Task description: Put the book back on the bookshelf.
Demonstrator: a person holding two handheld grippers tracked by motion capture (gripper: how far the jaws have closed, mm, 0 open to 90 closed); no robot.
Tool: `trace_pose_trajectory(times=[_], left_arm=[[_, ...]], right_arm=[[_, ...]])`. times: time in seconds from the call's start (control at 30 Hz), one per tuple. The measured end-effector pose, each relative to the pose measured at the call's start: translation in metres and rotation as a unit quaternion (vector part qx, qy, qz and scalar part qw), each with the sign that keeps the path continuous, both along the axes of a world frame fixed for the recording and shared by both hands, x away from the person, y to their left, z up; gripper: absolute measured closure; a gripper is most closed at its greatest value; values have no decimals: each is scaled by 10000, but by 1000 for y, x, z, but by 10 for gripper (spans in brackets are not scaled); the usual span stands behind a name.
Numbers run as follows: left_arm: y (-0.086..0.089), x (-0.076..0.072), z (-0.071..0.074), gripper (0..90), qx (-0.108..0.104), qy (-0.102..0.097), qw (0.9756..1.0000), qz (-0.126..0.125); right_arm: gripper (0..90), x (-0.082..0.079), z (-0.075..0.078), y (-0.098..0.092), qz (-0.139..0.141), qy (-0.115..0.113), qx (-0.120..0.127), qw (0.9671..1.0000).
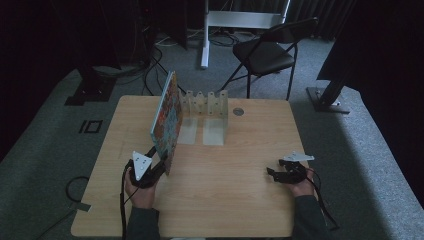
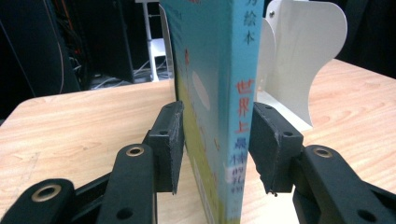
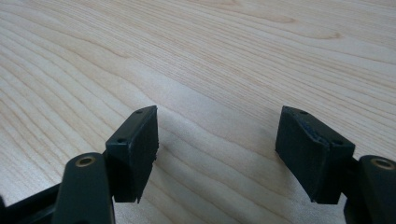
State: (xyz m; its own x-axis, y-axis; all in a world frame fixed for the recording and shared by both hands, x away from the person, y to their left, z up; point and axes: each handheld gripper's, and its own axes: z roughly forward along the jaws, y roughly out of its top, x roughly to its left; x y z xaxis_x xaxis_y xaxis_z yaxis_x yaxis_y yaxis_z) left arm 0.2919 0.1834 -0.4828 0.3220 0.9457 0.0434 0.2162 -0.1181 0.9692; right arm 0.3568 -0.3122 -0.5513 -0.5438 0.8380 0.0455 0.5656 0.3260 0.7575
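Left gripper [image 2: 215,154] jaws clamped on book [image 1: 167,120] – book upright on edge, left-centre of desk [image 1: 240,200], just near of white rack [image 1: 207,107]. Right gripper [image 3: 217,154] jaws released, idle near right. Step: carrying book – next, slide between rack dividers, kept vertical.

Colourful picture book [image 1: 168,120], blue spine, upright on edge, leaning slightly, table's left half

Desk [image 1: 240,170]: pale wood-grain surface, smooth, low sheen. Book [image 2: 210,93]: smooth printed paper cover, slightly glossy. Bookend rack [image 2: 299,56]: white sheet metal, smooth, satin. Left claw [image 2: 215,149] and right claw [image 3: 217,149]: matt black plastic with rough, scuffed rubber-like pads. Floor [image 1: 350,150]: grey carpet, coarse.
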Motion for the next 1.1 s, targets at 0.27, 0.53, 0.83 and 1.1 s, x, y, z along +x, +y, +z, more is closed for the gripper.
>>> trace_pose_trajectory(times=[0.27,0.53,0.83,1.1], left_arm=[[1,-12,-3,560,137,80,9998,-75],[4,-22,-3,558,202,112,9996,-190],[9,-28,-6,557,336,175,9986,-364],[14,-35,-7,555,483,254,9971,-526]], right_arm=[[296,0,0,0,-1,0,-3,10000],[296,0,0,0,-2,-1,-5,10000],[296,0,0,0,-3,-1,-6,10000],[296,0,0,0,-1,-2,-4,10000]])
